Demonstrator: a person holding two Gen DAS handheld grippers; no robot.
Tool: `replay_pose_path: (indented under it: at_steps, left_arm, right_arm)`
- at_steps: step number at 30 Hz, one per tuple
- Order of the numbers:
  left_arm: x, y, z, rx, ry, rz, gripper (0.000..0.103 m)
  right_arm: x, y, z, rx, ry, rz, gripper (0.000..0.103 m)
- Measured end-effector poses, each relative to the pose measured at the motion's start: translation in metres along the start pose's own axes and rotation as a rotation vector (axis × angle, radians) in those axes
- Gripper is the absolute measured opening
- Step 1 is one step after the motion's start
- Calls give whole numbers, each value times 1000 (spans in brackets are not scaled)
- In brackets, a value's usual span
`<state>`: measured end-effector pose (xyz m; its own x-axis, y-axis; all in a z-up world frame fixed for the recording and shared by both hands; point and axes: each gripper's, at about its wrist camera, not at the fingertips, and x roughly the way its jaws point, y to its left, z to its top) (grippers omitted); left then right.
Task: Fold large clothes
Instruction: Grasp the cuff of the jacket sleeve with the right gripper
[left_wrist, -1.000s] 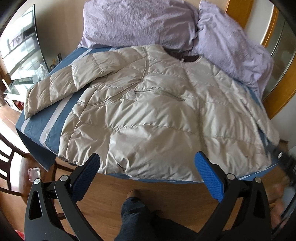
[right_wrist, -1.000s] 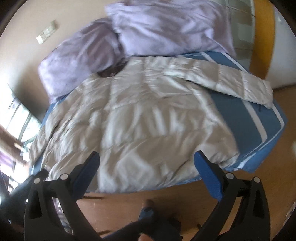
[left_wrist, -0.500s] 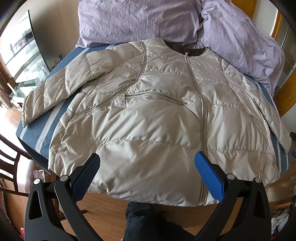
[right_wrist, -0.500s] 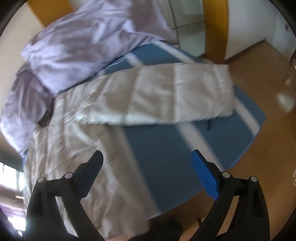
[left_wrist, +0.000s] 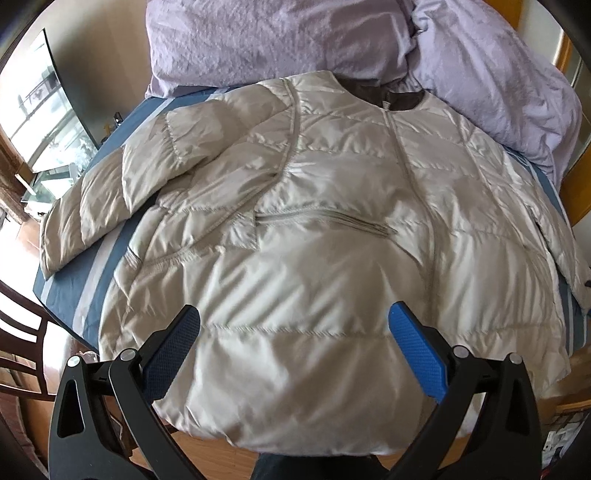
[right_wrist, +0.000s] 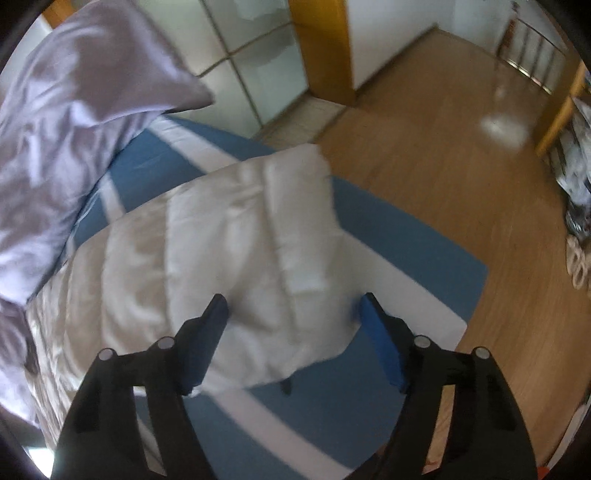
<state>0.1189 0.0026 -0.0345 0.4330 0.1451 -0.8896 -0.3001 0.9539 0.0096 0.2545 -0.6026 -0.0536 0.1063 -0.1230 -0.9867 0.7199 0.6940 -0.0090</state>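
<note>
Nothing is folded yet: the jacket (left_wrist: 314, 229) lies flat on the bed (right_wrist: 388, 236) ahead of your open, empty left hand-held gripper (left_wrist: 293, 321), while your right hand-held gripper (right_wrist: 293, 306), jaws apart, straddles its sleeve (right_wrist: 258, 236) end.

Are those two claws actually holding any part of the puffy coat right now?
No, nothing is held. The left claw hangs open above the jacket near its hem. The right claw is open around the sleeve end, not closed on it.
</note>
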Motion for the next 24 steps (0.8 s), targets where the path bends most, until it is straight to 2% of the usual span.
replay_pose_path:
  at_steps: [2,6,10,12,15,20,24]
  left_arm:
    - [3,9,5,-10,2,3,102]
    - [11,21,12,-22,16,8,102]
    - [18,29,19,-22,26,5,102]
    - [21,31,22,-17,29,-1,102]
    - [25,34,25,-12,33,-14,102]
    - [29,41,29,-13,31,-51,102]
    - [31,49,34,-18,22,-78,102]
  right_arm:
    - [5,-9,3,43,-9,-15,72]
    - [18,-10,2,67,13,10,59]
    - [24,0,1,46,-9,0,48]
    - [25,3,0,38,-12,5,33]
    - [18,7,-5,29,-20,23,17]
    - [-7,38,-12,-57,-115,-66,12]
    - [-34,76,-20,-134,-192,-43,12]
